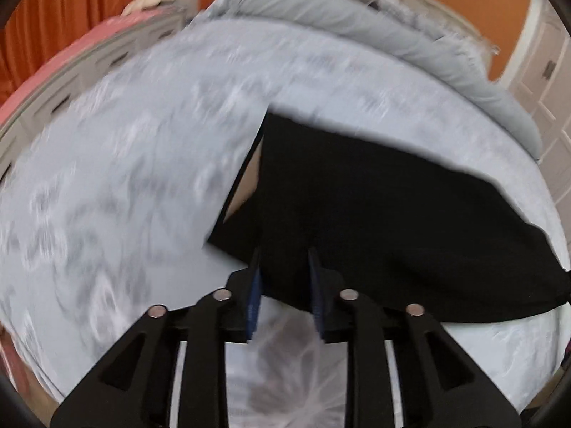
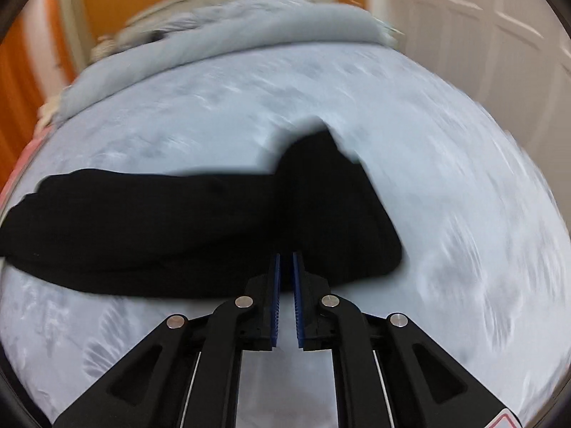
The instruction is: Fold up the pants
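Observation:
Black pants (image 1: pixel 374 214) lie on a pale blue patterned bed (image 1: pixel 125 178). In the left wrist view my left gripper (image 1: pixel 283 253) has its jaws apart with the near edge of the pants between the blue pads; a corner of the cloth is lifted at the left. In the right wrist view the pants (image 2: pixel 178 228) stretch to the left, with one end raised. My right gripper (image 2: pixel 284 255) has its jaws nearly together, pinching the near edge of the pants.
A rolled grey duvet (image 1: pixel 357 25) lies along the far side of the bed (image 2: pixel 446 196); it also shows in the right wrist view (image 2: pixel 232 35). Orange walls and a white door (image 2: pixel 499 18) stand behind. A pink-topped dresser (image 1: pixel 71 71) is at the left.

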Tool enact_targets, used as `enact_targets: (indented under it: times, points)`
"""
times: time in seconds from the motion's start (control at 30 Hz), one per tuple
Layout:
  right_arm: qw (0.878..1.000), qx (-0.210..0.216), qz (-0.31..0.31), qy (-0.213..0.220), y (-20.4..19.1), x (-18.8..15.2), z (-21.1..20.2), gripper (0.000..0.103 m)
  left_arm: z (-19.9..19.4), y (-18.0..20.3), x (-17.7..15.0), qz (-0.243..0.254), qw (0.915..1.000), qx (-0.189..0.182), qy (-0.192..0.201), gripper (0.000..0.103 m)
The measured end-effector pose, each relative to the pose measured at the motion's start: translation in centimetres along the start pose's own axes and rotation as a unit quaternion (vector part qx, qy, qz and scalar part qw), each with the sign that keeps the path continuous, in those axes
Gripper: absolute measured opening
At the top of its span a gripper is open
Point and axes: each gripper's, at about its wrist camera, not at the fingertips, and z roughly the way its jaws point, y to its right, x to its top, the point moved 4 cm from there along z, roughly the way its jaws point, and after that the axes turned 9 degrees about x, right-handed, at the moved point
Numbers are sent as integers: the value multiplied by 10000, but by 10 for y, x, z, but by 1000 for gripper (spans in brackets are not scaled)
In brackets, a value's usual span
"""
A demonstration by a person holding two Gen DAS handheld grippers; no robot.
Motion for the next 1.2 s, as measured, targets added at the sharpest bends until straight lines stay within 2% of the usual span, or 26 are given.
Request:
enact_targets:
  times: [0.03, 0.07, 0.1, 0.13, 0.17, 0.2, 0.27, 0.37, 0.43, 0.47, 0.5, 0.53, 0.6, 0.67, 0.7, 0.73, 0.77, 0.8, 0.87, 0.93, 1.0, 1.07, 1.1, 1.13, 1.17, 1.2]
  points:
    - [9998, 20, 187, 81, 6, -5, -7, 13, -3, -2, -4, -186, 9998, -98, 24, 31]
    - [9991, -31, 363, 196, 10, -10, -17, 29, -10, -2, -7, -377, 9989, -254, 84, 51]
    - [9981, -66, 507, 340, 12, -11, -28, 38, -16, -3, -8, -521, 9978, -381, 154, 78]
    - [9964, 3, 625, 574, 12, -12, -44, 52, -26, -4, -6, -811, 9948, -553, 280, 90]
    - [9945, 129, 718, 757, 8, -12, -56, 59, -31, -6, -5, -1026, 9919, -670, 333, 96]
    - [9929, 256, 788, 852, 4, -13, -64, 60, -33, -5, -4, -1185, 9888, -848, 315, 96]
    - [9878, 670, 1013, 974, -6, -7, -76, 65, -26, -1, 0, -1549, 9794, -1299, -26, 96]
    - [9817, 976, 1403, 839, -17, 8, -66, 72, -1, 7, 1, -1998, 9658, -1557, -547, 96]
    - [9807, 962, 1553, 702, -18, 13, -55, 72, 14, 13, 0, -2190, 9594, -1573, -833, 95]
    - [9796, 916, 1679, 617, -17, 18, -45, 73, 21, 17, 0, -2319, 9539, -1633, -978, 87]
    - [9774, 910, 1826, 551, -15, 19, -37, 73, 27, 21, -1, -2436, 9484, -1680, -1140, 70]
    - [9746, 963, 1957, 506, -15, 20, -30, 73, 30, 23, -3, -2478, 9452, -1720, -1251, 62]
    - [9676, 1101, 2221, 486, -17, 23, -15, 73, 39, 25, 1, -2451, 9445, -1622, -1467, 37]
    - [9657, 1094, 2320, 410, -20, 30, 2, 73, 42, 27, 3, -2370, 9481, -1461, -1538, 28]
    - [9683, 918, 2312, 211, -23, 34, 18, 72, 43, 28, 3, -2367, 9480, -1446, -1563, 26]
    - [9700, 820, 2287, 111, -23, 37, 30, 53, 46, 29, 5, -2355, 9482, -1409, -1600, 23]
    - [9718, 750, 2236, 58, -23, 40, 41, 10, 47, 28, 6, -2358, 9481, -1374, -1632, 17]
    - [9714, 625, 2290, 51, -21, 45, 50, 9, 49, 28, 8, -2372, 9471, -1379, -1663, 12]
    - [9633, 1056, 2358, 731, -27, 59, 27, 9, 42, 26, 18, -2411, 9462, -1489, -1562, 10]
    - [9663, 1335, 1699, 1401, -48, 82, -24, 9, 14, 22, 37, -2139, 9565, -1718, -996, 9]
    - [9624, 1495, 1341, 1829, -55, 85, -63, 9, -7, 25, 47, -1774, 9678, -1695, -559, 10]
    - [9682, 1082, 1502, 1684, -31, 69, -55, 11, -5, 27, 47, -1550, 9766, -1415, -480, 10]
    - [9686, 931, 1761, 1487, -11, 55, -39, 12, 7, 25, 43, -1545, 9774, -1318, -590, 10]
    - [9630, 902, 2320, 1037, 19, 29, -12, 12, 17, 21, 38, -1585, 9763, -1287, -721, 10]
    - [9565, 733, 2756, 609, 41, 7, 8, 12, 36, 17, 26, -1742, 9711, -1323, -957, 13]
    - [9512, 609, 3010, 294, 57, -14, 21, 9, 45, 14, 17, -1806, 9688, -1336, -1051, 15]
